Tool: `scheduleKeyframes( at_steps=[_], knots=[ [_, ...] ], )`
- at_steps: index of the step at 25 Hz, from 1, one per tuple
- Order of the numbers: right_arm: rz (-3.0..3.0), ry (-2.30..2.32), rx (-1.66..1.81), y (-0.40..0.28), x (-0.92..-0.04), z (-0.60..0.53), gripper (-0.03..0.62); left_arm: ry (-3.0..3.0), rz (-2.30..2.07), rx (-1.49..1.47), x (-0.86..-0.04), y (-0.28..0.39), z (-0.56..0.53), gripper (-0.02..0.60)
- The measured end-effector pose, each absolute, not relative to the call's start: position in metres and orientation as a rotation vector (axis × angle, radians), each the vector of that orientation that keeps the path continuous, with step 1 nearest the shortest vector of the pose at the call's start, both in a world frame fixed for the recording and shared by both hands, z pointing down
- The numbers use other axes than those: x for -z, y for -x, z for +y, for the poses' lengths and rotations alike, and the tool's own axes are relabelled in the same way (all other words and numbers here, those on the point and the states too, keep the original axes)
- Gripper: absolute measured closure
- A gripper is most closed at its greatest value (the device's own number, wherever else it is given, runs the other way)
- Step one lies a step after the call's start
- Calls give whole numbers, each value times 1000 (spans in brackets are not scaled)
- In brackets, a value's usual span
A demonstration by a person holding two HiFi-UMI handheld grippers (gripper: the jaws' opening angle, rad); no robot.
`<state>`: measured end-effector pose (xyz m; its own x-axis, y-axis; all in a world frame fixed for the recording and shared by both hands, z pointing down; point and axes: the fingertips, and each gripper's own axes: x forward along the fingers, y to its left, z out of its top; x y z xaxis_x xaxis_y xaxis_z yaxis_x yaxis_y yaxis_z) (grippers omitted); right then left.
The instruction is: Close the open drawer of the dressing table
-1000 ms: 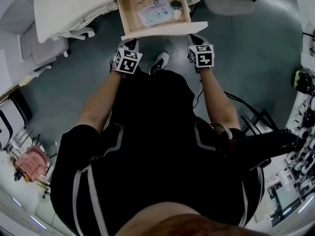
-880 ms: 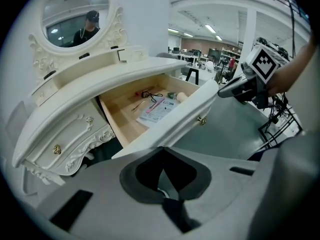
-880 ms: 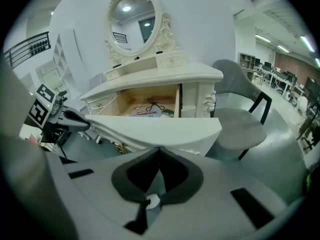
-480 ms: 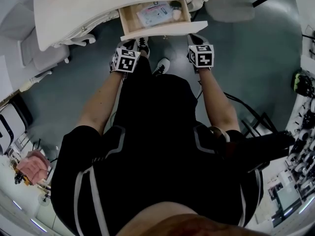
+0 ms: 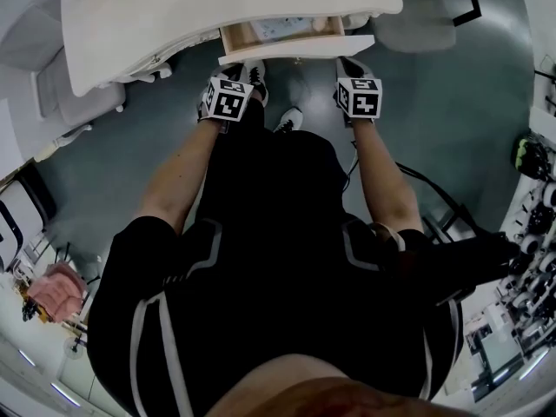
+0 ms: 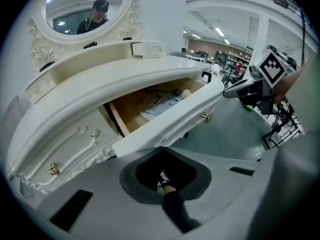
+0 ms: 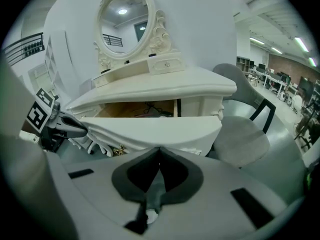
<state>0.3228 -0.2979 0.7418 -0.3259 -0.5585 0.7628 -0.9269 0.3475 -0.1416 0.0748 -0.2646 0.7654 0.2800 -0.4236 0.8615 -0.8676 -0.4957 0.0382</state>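
One drawer [image 5: 287, 31] sits in the middle of the table [image 5: 156, 7], most of the way in. Only a narrow strip of its pale wooden inside shows from the head view, with some papers [image 6: 161, 105] lying flat in it. Its front [image 6: 165, 121] is a long, curved, cream-painted panel, smooth and slightly glossy, with a small brass knob [image 6: 205, 116] on it. I have my left gripper [image 6: 161, 149] at the front's left end and my right gripper [image 7: 159, 151] at its right end. Each claw is pinched fully together with nothing in it, and its tip is right up against the lower edge of the panel. A second ago the drawer stood much further out, with its whole tray and the items in it open to the head view. Since then it has slid back under the tabletop, and both grippers have gone forward with it. The table is the same cream finish, with a bowed top, carved scrollwork along its apron, and an oval mirror [image 7: 124, 26] in an ornate carved frame on top. Under it the floor [image 5: 130, 146] is smooth, dull grey-green, and I can see one shoe [image 5: 288, 118] on it between my arms. A grey padded chair [image 7: 240, 134] stands just right of the table. Beyond it is a large open room with ceiling strip lights and desks far back.
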Motion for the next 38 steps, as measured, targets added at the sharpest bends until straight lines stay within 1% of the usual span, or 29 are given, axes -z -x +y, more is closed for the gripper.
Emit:
scheduleKeyframes(
  at_steps=[22,33,38],
  knots=[
    [-2023,-1405,-773,-306,-743,-379,588,-2085,-1175,-1120,-775,-58,-345,577],
    [-2056,-1443,-761,-301,-743,-406,588,-2147,-1168,-1125,-772,-62,-355,577],
    [-2070,-1461,-761,-299,-744,-409,588,-2115,-1161,-1055,-767,-64,-352,577]
  ],
)
